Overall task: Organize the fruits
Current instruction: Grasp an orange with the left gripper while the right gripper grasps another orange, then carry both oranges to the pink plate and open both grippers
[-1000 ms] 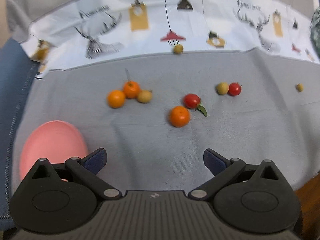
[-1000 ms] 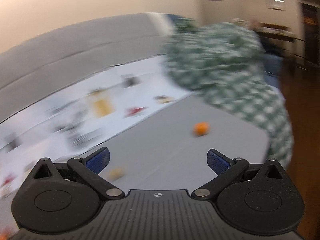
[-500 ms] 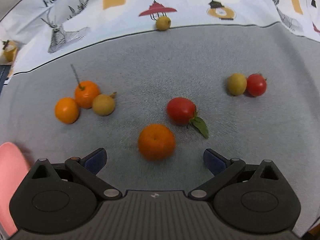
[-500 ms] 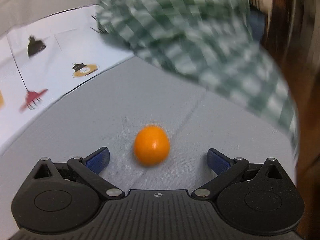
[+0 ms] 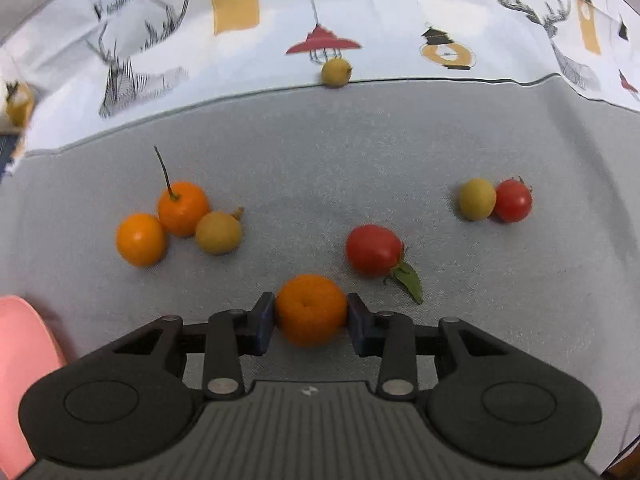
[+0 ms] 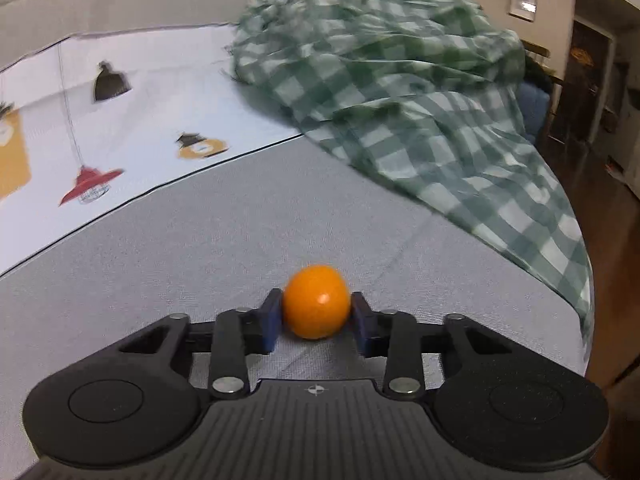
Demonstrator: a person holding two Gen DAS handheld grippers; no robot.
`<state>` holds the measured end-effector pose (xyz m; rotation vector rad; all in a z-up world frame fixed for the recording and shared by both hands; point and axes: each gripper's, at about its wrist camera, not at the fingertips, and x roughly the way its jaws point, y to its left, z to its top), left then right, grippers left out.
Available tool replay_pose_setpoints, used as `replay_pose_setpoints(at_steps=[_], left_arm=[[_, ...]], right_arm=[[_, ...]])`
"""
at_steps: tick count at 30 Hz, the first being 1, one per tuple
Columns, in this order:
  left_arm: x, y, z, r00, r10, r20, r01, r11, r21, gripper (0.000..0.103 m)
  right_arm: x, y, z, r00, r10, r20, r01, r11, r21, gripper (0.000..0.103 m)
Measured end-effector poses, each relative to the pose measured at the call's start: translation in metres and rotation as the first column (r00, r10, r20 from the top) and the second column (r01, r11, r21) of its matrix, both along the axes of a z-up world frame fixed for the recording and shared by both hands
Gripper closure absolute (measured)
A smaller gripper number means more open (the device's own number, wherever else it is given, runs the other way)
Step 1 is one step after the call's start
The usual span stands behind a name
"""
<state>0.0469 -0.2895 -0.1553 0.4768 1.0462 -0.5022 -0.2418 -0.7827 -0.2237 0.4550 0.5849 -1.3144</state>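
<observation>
While both grippers pinch fruit resting on the grey cloth (image 5: pixel 320 168), left gripper (image 5: pixel 311 317) clamping the mandarin (image 5: pixel 311 309) and right gripper (image 6: pixel 316 312) the smooth orange fruit (image 6: pixel 316 307), lift straight up, squeezing gently to avoid bruising.

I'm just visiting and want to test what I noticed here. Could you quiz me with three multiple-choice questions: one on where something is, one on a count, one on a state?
1. Where is the pink plate?
A. low on the left of the left wrist view
B. under the checked cloth
C. on the white printed sheet

2. How many red tomatoes lie on the grey cloth?
A. none
B. two
C. five

3. What is the right gripper doing?
A. wide open
B. shut on a small orange
C. holding a leaf

Answers: 1 A, it shows at the left edge. 2 B, one leafy, one far right. 3 B, both fingers touch the fruit.
</observation>
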Motion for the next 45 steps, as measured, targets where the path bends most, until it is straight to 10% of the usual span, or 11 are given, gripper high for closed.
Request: replay_pose_setpoints(at_steps=[7,11,24,34,45], left_arm=[[-0.019,0.014,0.029,0.999,-0.005,0.036,0.004,1.000,0.019,0.061],[-0.039,0.033,0.061,0.998,-0.014,0.057,0.013,1.000,0.021,0.061],[-0.094,0.197,0.164,0.987,0.111,0.117,-0.104,0.992,-0.065,0.061],[-0.128,0.327,0.185,0.968,0.219,0.123,-0.198,0.967,-0.160,0.061],[-0.165,0.394,0.163,0.957,0.280,0.072,-0.264,0.949,-0.175,0.061]], right_arm=[[0.002,0.053,0.040,0.986,0.109,0.124,-0.112,0.994,0.013,0.067],[0.017,0.134,0.080,0.926,0.315,0.209,-0.317,0.948,-0.022,0.067],[0.066,0.423,0.232,0.504,0.696,0.512,-0.723,0.664,-0.191,0.067],[0.050,0.586,0.274,0.290,0.850,0.439,-0.883,0.415,-0.221,0.067],[0.027,0.693,0.251,0.209,0.930,0.303,-0.959,0.255,-0.121,0.067]])
